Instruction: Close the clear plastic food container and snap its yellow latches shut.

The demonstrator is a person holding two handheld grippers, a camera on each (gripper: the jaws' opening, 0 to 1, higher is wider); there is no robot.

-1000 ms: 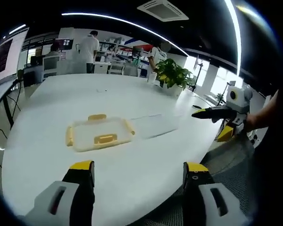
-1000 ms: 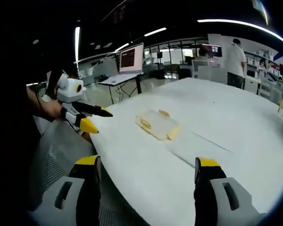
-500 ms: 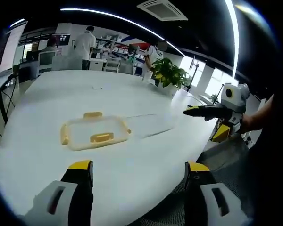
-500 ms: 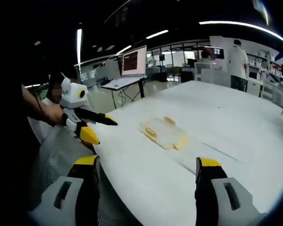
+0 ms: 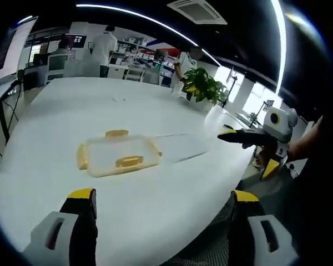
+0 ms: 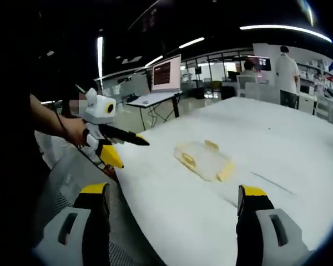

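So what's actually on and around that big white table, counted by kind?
Clear container with yellow latches: 1
Yellow latches visible on it: 4
Hand-held grippers: 2, the left gripper and the right gripper
Potted plant: 1
White table: 1
Total, with the latches counted as part of the container: 5

Over the last second nothing on the white table (image 5: 172, 119) has been handled: the clear food container (image 5: 117, 157) lies flat where it lay, and its small shifts in both views come from the cameras moving. In the right gripper view the left gripper (image 6: 127, 147) has advanced farther over the table's near edge, toward the container. Both grippers' jaws have stayed spread wide with nothing between them, the right gripper (image 5: 250, 145) too.
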